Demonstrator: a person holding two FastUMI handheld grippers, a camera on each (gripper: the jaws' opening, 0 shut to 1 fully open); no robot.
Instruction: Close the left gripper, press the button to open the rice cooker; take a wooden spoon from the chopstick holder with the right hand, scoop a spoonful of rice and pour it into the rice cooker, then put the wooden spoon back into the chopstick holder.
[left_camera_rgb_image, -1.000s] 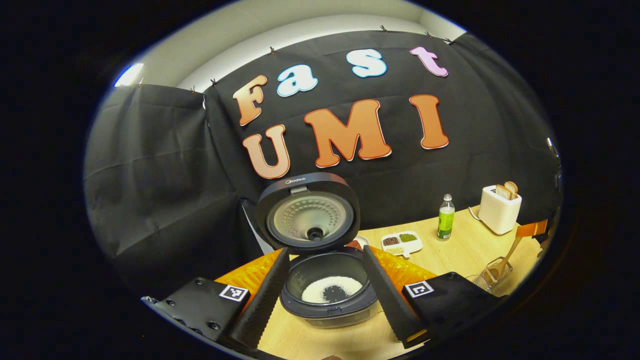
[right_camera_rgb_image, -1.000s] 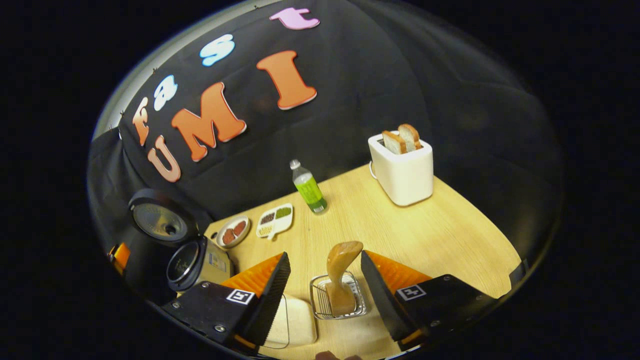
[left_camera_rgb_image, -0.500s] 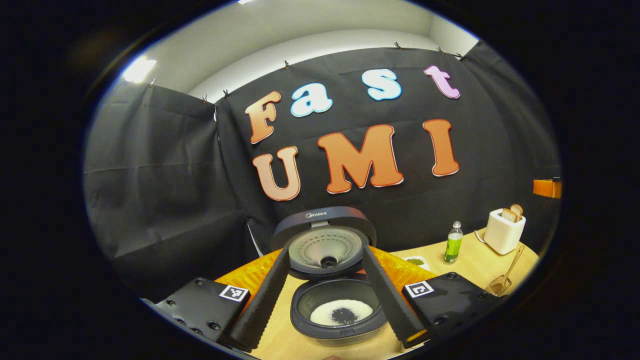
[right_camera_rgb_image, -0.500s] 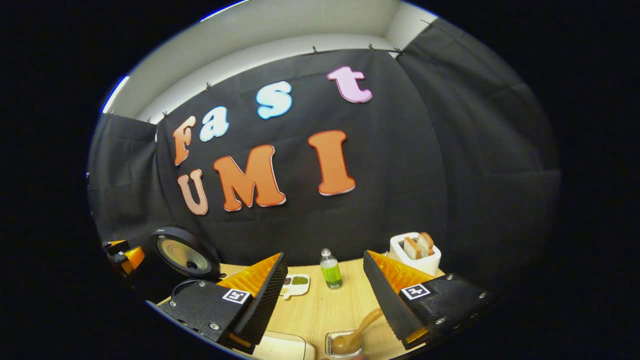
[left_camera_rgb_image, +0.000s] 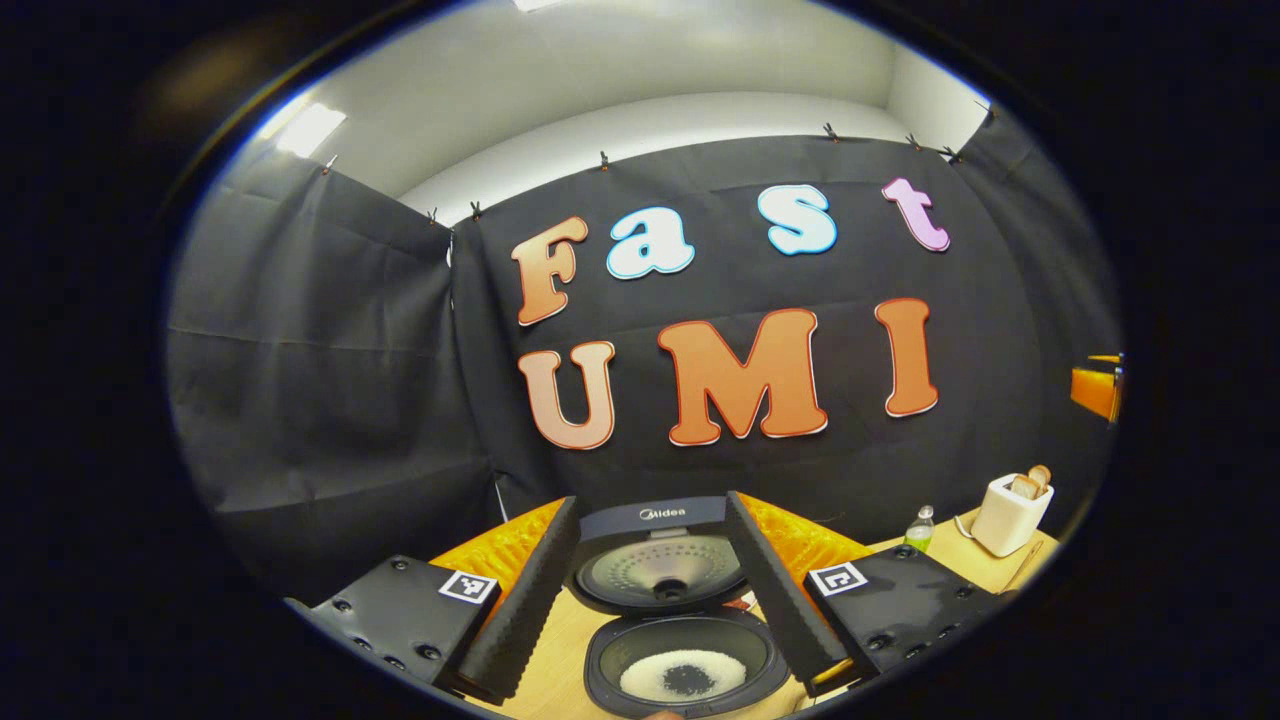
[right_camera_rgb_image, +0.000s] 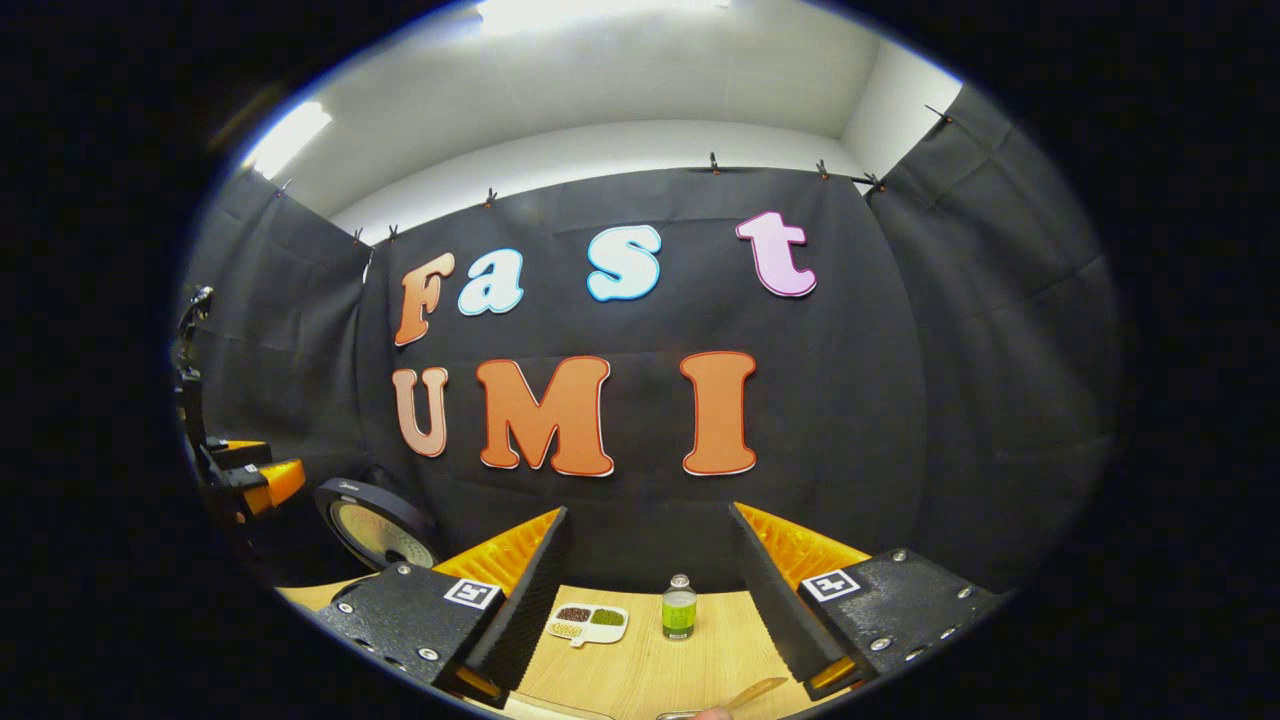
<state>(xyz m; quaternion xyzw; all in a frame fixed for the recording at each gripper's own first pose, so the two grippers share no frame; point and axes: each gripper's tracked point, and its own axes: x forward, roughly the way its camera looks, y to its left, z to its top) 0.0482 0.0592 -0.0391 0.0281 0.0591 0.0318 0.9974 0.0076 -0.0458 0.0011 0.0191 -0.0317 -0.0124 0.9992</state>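
While the rice cooker (left_camera_rgb_image: 680, 640) stands open on the wooden table (right_camera_rgb_image: 640, 665), the left gripper (left_camera_rgb_image: 650, 590) hangs above it with its two fingers spread wide and nothing between them. In the left gripper view the raised lid (left_camera_rgb_image: 660, 560) shows between the fingers, and white rice (left_camera_rgb_image: 683, 675) lies in the pot below. Farther right stand a green bottle (left_camera_rgb_image: 918, 528) and a white toaster (left_camera_rgb_image: 1010, 512) with bread in it. In the right gripper view the right gripper (right_camera_rgb_image: 650, 600) is also wide and holds nothing. Between its fingers are a small divided dish (right_camera_rgb_image: 588, 622) and the bottle. At the bottom edge the wooden spoon (right_camera_rgb_image: 752, 692) shows only its handle, apart from both fingers; I cannot see the chopstick holder clearly.
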